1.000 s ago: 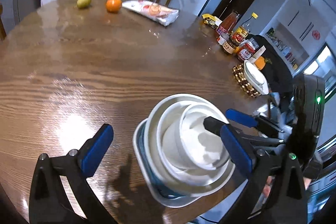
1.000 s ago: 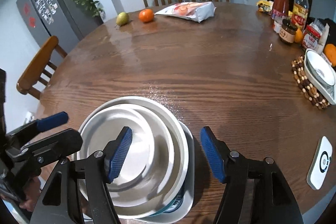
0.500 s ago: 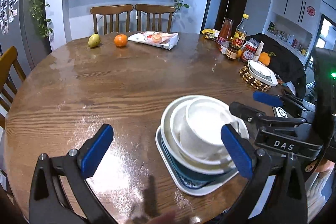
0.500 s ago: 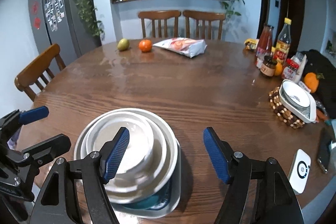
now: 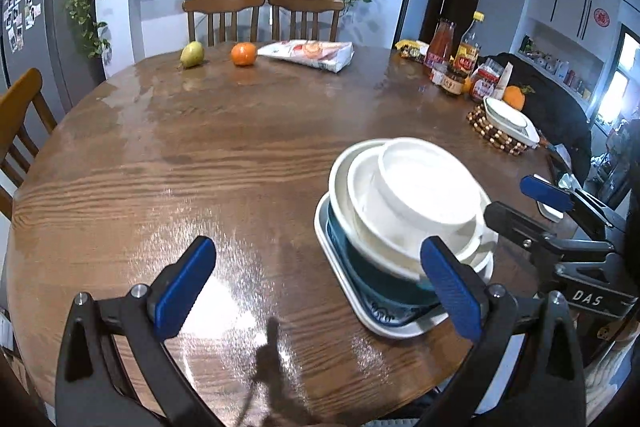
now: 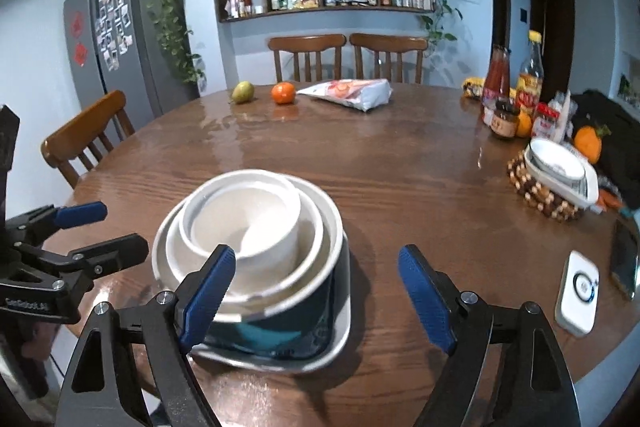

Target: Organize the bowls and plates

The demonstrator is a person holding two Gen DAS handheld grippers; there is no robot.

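A stack of white bowls (image 5: pixel 416 203) (image 6: pixel 248 227) nests in a dark blue bowl on a white square plate (image 5: pixel 384 323) (image 6: pixel 316 355) near the front edge of the round wooden table (image 5: pixel 200 155). My left gripper (image 5: pixel 320 283) is open and empty, left of the stack and close to the table edge. My right gripper (image 6: pixel 316 291) is open and empty, just before the stack, its left pad (image 6: pixel 208 291) in front of the bowls. Each gripper shows in the other's view, at the stack's sides.
A white dish (image 6: pixel 560 167) rests on a beaded trivet (image 6: pixel 536 191) at the right. Bottles and jars (image 6: pixel 512 95) stand behind it. A pear (image 6: pixel 243 91), an orange (image 6: pixel 283 93) and a snack bag (image 6: pixel 352 91) lie at the far side. A white device (image 6: pixel 578 291) and a phone lie front right. Chairs surround the table.
Both grippers have pulled back and tilted up from over the stack; the views now show the room and shelves. The stack has stayed in place.
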